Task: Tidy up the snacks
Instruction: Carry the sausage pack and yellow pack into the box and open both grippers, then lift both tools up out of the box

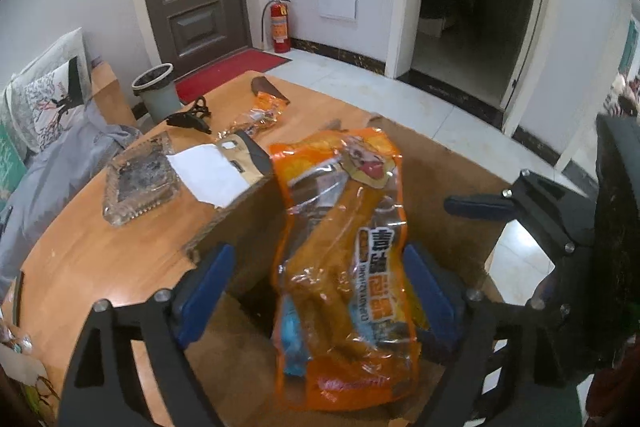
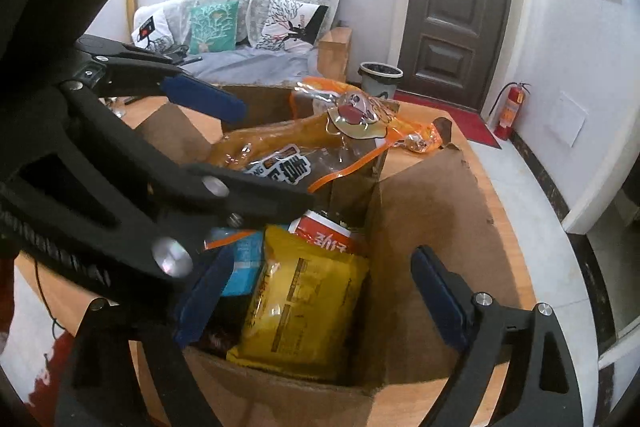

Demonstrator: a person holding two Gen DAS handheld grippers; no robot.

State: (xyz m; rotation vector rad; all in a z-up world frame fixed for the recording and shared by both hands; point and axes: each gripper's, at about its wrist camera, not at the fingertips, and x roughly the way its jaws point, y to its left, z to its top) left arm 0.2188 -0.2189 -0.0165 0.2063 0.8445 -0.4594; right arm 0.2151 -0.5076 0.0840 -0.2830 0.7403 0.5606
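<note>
**Both grippers spread over a snack box, orange bag resting loose on top**

Two hand-held grippers hover above an open cardboard box (image 2: 420, 195) on a wooden table (image 1: 100, 259).

The left gripper (image 1: 320, 291) has its blue pads spread wide. A long orange bag (image 1: 344, 259) of snack sticks lies between them, and neither pad appears to press on it. The bag sits tilted across the box opening, its top end leaning on the far edge, ahead of the gripper.

The right gripper (image 2: 320, 299) is also spread and holds nothing. Directly below it, inside the box, are a yellow packet (image 2: 304, 307), a red packet (image 2: 328, 235) beyond it, and a blue packet (image 2: 244, 263) beside its left pad. The left gripper crosses the view just above.

Past the box, ahead of the left gripper, a small orange wrapper (image 1: 260, 115) lies on the table, still outside the box.

Likely risks: the orange bag is propped, not settled, so it may slide off the rim or stay sticking out and block the flaps. With the two grippers so close together, a careless move could knock them into each other or snag the slippery film.
</note>
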